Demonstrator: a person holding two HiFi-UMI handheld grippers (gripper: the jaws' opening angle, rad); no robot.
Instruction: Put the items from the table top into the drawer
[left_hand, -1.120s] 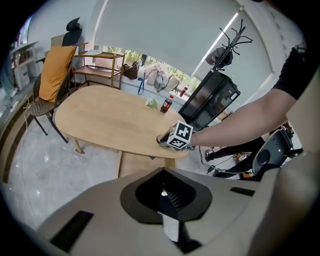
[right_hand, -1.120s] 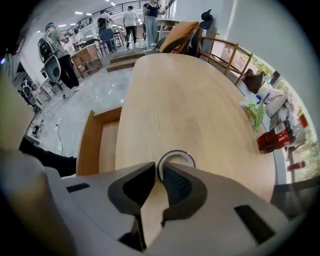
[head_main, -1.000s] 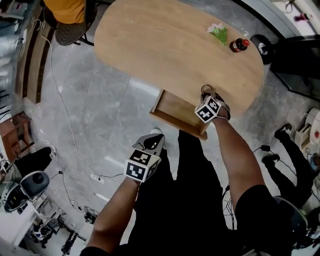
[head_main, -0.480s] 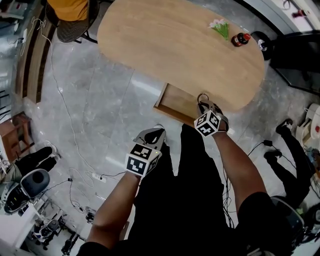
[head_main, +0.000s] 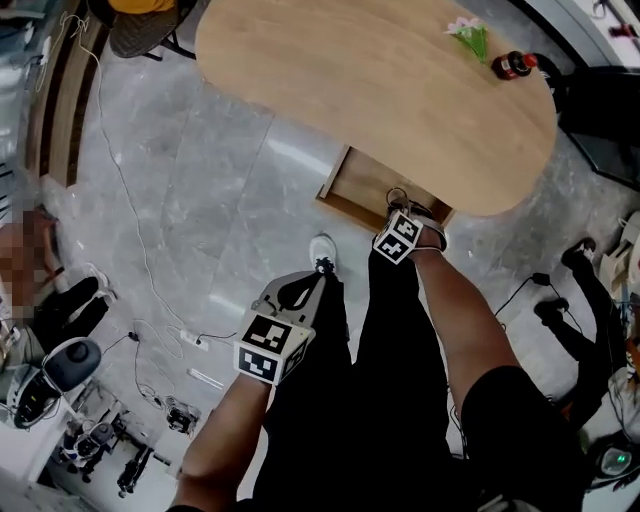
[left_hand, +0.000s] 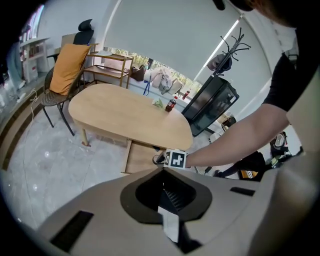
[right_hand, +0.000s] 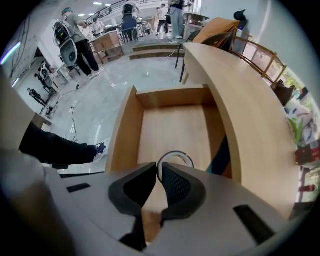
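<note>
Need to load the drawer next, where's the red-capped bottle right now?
Head view: the bottle stands near the table's far right edge, just right of the small flower bunch, away from the open drawer.

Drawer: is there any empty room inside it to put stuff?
Yes. The drawer is bare all over its floor, between its side walls. Only the front is busy, where the right gripper pinches the ring handle. The table is mostly bare too; flowers and bottle crowd one end.
</note>
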